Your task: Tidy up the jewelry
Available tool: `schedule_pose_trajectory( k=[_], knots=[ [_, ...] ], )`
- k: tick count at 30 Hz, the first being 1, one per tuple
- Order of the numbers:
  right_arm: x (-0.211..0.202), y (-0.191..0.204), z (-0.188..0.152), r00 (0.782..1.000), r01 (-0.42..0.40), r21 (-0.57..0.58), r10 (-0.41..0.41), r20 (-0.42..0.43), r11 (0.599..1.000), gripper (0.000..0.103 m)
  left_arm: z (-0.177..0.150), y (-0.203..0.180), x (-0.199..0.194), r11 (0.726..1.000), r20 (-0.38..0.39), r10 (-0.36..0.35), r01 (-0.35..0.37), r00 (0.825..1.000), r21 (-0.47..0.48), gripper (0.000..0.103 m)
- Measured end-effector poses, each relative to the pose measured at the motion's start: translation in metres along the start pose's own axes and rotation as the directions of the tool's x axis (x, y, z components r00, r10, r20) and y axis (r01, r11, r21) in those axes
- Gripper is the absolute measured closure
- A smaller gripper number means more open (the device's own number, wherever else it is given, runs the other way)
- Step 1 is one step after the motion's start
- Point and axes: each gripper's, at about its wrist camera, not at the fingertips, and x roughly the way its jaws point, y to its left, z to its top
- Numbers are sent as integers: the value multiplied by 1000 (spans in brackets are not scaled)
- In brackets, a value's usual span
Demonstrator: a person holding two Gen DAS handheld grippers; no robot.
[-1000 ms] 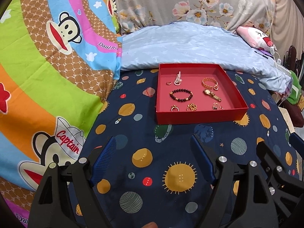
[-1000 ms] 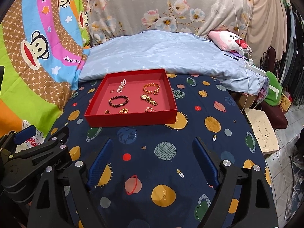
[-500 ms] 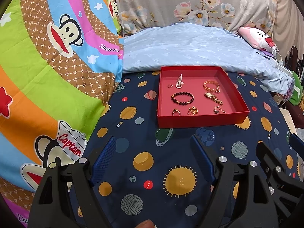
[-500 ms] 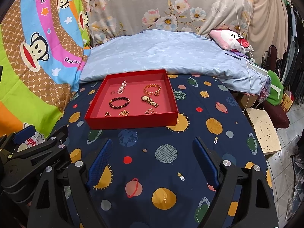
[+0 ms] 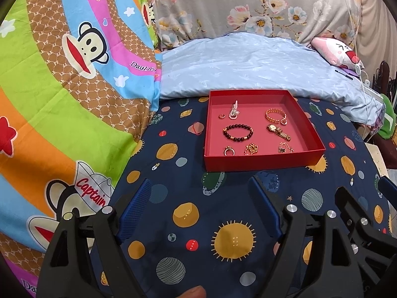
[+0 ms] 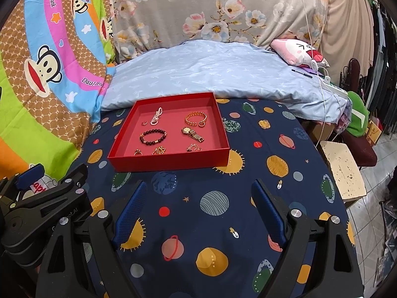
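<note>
1. Bedding filled the whole scene: a navy cover with planets (image 5: 188, 213) lay in front, a striped monkey-cartoon blanket (image 5: 62, 99) on the left, a pale blue pillow (image 5: 243, 67) behind, and a grey floral cloth (image 5: 248, 7) at the back.
2. On the far right a pink plush toy (image 6: 297, 49) rested on the pillow, with a white cable (image 6: 322, 94) running down beside it.
3. On the navy cover stood a shallow red box tray (image 6: 171, 160), just in front of the pillow.
4. Inside the tray, from left to right in the right wrist view, the back row held a small ring (image 6: 144, 123), a pearl strand (image 6: 156, 116) and a gold chain bracelet (image 6: 194, 119).
5. The middle row held a dark beaded bracelet (image 6: 152, 136) and a gold watch (image 6: 192, 134).
6. The front row held a gold ring (image 6: 138, 152), a small heap of gold chain (image 6: 158, 150) and a thin chain with a dark charm (image 6: 194, 147).
7. The left gripper (image 5: 198, 208) hovered over the navy cover, near the front wall of the tray; its blue pads (image 5: 136, 208) stood wide apart with nothing between them.
8. The right gripper (image 6: 198, 211) hovered beside it, also on the near side of the tray, fingers spread wide and empty.
</note>
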Motion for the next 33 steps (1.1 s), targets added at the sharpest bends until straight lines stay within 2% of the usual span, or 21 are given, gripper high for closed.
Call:
schedule_pose_trajectory(
  k=[7, 33],
  knots=[
    [-2, -3, 0, 1000, 1, 4, -1, 4, 1000, 19, -2, 0, -2, 1000, -2, 7, -7, 1000, -8, 20],
    [-7, -9, -2, 1000, 28, -9, -28, 1, 1000, 19, -5, 0, -5, 1000, -6, 10, -10, 1000, -3, 20]
  ],
)
